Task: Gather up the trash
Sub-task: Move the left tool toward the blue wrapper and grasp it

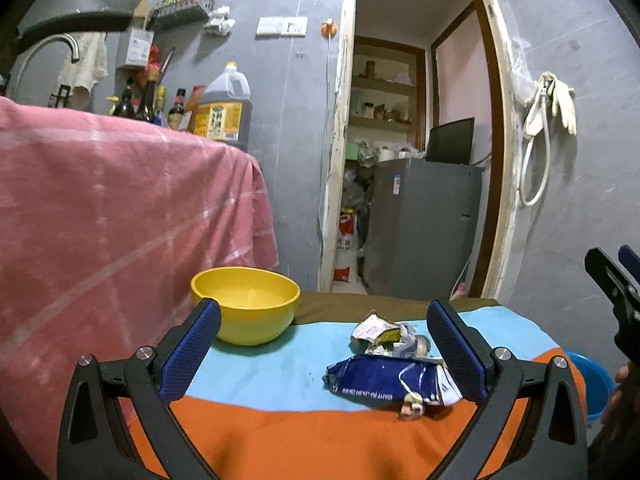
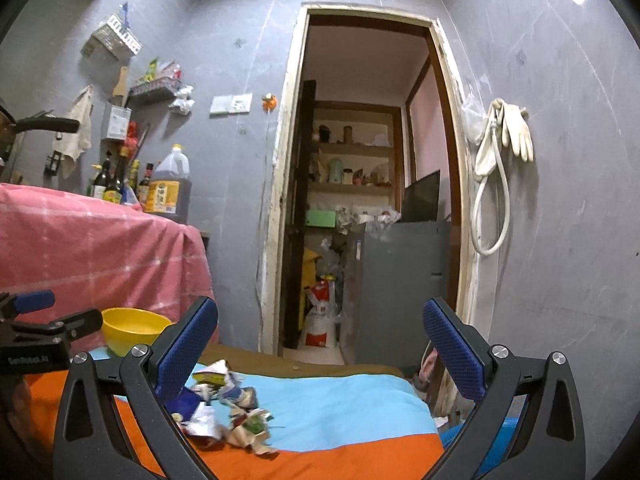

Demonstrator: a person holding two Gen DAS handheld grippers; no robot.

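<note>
Left gripper is seen with jaws spread wide, nothing held. Crumpled dark-blue plastic snack wrapper is seen lying flat on the orange-and-light-blue cloth, ahead and near the right-hand finger, long axis across the view; crumpled white paper scraps just behind it, round yellow plastic bowl to the left.

Right gripper is likewise spread and empty. Trash pile is seen low left, beside its left-hand finger. Left gripper is judged nearer.

On my right-wrist view, the left gripper body reads "GenRobot.AI" in white. The blue wrapper, the oil jug label and the sack carry print too blurred to read.
</note>
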